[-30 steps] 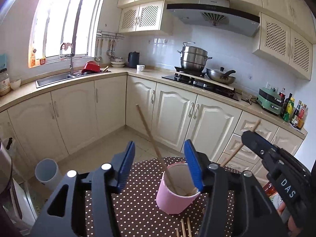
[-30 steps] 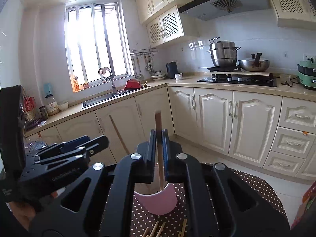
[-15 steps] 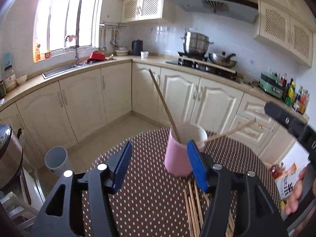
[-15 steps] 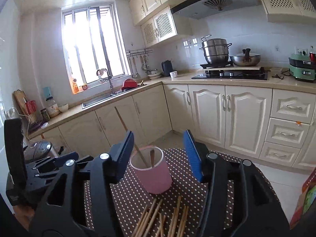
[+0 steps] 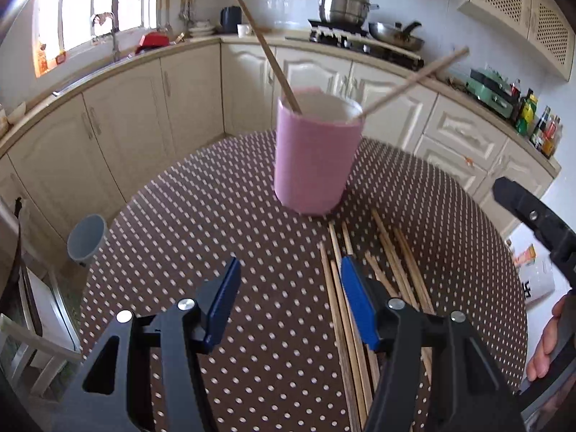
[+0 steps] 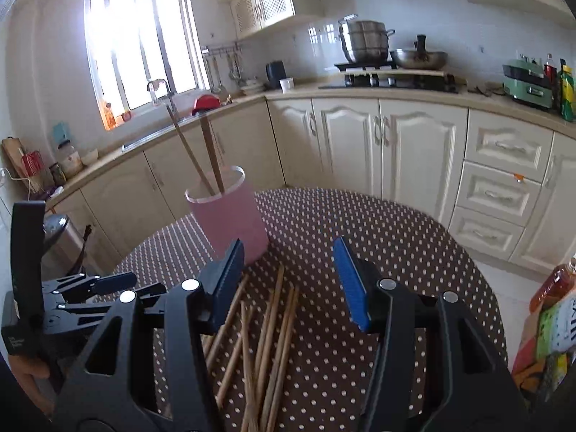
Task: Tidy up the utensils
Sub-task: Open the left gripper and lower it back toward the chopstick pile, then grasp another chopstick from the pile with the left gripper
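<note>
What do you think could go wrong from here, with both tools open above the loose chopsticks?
1. The loose chopsticks lie overlapped and crossed, so a tool may pinch several or scatter them.
2. The pink cup stands close behind the pile; a reaching right tool or left tool could bump it.
3. The two chopsticks already in it lean far outward, so a knock might tip it.

I'm looking into a kitchen: daylight is pouring through the window (image 6: 140, 39), cream cabinets (image 6: 388, 151) are lining white-tiled walls (image 6: 464, 36).
</note>
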`<act>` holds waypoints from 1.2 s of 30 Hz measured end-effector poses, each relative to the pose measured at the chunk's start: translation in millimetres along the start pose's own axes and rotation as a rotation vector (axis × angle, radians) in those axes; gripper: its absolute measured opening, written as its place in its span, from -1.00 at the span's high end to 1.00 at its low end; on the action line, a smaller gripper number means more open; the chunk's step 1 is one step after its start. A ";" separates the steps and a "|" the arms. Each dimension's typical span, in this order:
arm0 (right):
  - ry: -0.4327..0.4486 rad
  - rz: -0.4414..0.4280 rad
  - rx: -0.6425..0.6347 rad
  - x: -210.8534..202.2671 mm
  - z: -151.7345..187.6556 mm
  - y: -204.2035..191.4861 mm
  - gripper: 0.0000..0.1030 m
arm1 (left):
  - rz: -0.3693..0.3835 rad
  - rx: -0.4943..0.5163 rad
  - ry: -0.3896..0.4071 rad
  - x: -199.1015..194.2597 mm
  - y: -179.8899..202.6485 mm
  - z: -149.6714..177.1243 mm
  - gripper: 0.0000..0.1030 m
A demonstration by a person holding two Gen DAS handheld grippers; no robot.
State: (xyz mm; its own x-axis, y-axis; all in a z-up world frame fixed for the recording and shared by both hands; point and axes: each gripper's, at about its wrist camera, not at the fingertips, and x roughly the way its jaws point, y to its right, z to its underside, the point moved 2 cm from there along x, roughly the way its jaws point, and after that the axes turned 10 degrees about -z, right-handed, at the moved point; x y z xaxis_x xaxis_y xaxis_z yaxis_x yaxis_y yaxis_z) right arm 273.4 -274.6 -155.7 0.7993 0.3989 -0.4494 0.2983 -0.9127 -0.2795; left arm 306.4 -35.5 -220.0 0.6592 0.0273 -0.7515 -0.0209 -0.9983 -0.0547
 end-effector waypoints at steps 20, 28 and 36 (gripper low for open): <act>-0.316 0.051 0.000 51.7 63.5 16.0 -0.01 | -0.070 0.086 -0.114 47.3 30.4 20.9 -0.15; -0.365 0.078 -0.011 64.9 70.1 14.4 0.00 | -0.092 0.140 -0.093 43.5 43.9 19.2 -0.15; -0.378 0.083 -0.010 68.6 68.6 17.8 0.12 | -0.073 0.121 -0.121 53.2 47.7 18.6 -0.16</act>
State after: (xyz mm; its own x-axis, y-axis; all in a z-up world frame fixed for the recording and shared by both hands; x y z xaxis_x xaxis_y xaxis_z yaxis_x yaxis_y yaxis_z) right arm 297.7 -257.3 -249.7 0.5724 0.3271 -0.7519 0.2474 -0.9431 -0.2220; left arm 326.5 -80.7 -274.7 0.5673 0.1125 -0.8158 -0.0719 -0.9801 -0.1852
